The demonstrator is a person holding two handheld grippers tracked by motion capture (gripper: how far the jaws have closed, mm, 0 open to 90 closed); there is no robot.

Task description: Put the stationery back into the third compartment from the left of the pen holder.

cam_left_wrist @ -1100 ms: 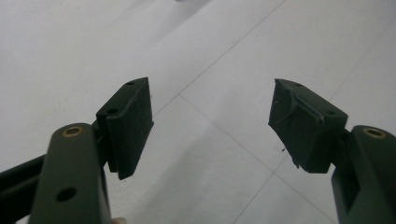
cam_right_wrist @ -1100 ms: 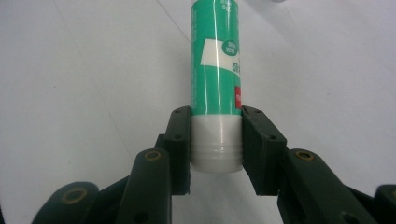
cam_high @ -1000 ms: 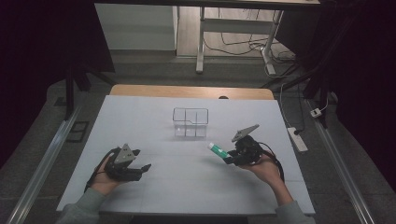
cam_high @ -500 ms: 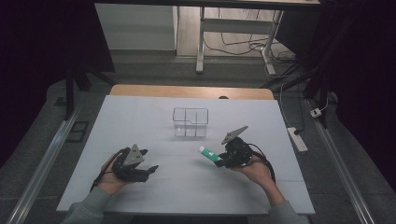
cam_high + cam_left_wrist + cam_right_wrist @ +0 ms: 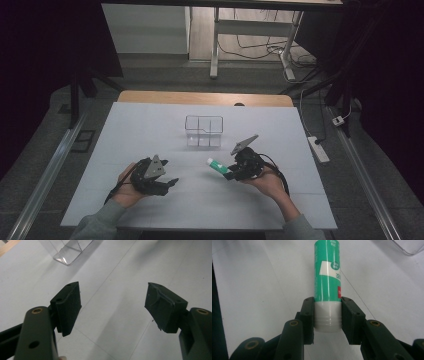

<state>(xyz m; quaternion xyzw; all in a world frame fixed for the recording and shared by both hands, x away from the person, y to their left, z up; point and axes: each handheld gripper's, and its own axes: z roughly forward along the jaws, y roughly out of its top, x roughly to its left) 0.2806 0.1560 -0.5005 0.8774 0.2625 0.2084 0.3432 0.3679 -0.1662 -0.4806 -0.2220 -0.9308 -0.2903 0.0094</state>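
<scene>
Right claw clamped a green-and-white plastic tube near the clear divided box, left claw gaped empty; probably next, boxing the tube.

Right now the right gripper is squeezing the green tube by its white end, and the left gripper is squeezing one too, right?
Not quite. The left gripper is open and holds nothing; the left gripper view shows bare table between its jaws. The rest is right: the right gripper is shut on the green tube at its white end.
</scene>
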